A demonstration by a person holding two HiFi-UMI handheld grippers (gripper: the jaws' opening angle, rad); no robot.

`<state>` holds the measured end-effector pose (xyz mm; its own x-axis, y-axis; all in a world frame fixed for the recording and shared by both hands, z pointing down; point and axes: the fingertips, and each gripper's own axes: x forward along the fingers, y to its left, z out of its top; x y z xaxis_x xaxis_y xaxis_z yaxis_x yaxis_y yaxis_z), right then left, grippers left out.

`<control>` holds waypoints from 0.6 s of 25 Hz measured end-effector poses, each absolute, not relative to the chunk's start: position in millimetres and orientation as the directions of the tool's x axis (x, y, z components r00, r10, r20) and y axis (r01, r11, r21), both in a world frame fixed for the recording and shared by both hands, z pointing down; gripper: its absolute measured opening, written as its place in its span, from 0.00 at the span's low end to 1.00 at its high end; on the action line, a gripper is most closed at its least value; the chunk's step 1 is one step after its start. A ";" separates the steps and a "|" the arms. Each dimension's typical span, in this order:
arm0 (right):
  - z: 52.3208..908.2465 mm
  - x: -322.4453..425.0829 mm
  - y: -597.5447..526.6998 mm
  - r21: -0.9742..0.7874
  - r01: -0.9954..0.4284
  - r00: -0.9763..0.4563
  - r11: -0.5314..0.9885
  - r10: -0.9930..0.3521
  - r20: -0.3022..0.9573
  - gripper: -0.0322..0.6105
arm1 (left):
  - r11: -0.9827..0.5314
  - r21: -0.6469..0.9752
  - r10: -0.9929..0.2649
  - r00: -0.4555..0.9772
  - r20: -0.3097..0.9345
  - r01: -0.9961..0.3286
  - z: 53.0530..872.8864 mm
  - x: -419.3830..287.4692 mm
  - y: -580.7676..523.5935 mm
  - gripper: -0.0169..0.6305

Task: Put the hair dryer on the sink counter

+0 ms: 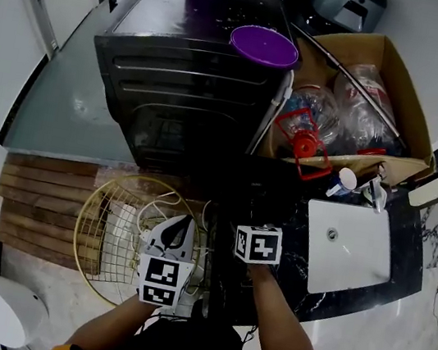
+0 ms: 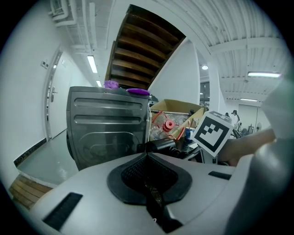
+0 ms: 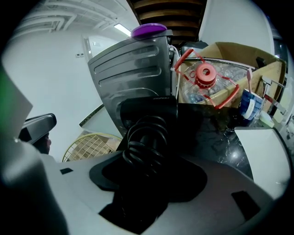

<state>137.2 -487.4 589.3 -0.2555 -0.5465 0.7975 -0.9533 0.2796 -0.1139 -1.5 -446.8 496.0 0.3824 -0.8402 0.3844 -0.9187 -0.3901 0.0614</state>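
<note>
The matte black hair dryer (image 3: 149, 114), its rubbery cord (image 3: 146, 143) coiled in tight loops round the handle, is clamped in the right gripper (image 3: 147, 176), with the blunt barrel standing just beyond the jaws. Below and to that gripper's right spreads the glossy, white-veined black desk (image 3: 229, 142) with its white rectangular sink (image 1: 348, 246). Ahead is a ribbed grey metal cabinet (image 3: 131, 75). The left gripper (image 2: 148, 183), jaws together and empty, hangs over a round gold wire basket (image 1: 106, 230).
</note>
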 end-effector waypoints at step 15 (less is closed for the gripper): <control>525.6 146.0 -404.0 -0.046 -0.982 -0.164 0.183 -0.709 0.686 0.52 | -0.496 0.083 -0.804 0.493 0.333 -0.865 472.1 -7.5 -386.1 0.04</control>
<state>146.0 -404.0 525.6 -0.1643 -0.7089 0.6859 -0.9820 0.1829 -0.0463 -7.5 -386.1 472.1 0.4928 -0.8038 0.3333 -0.8646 -0.4956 0.0831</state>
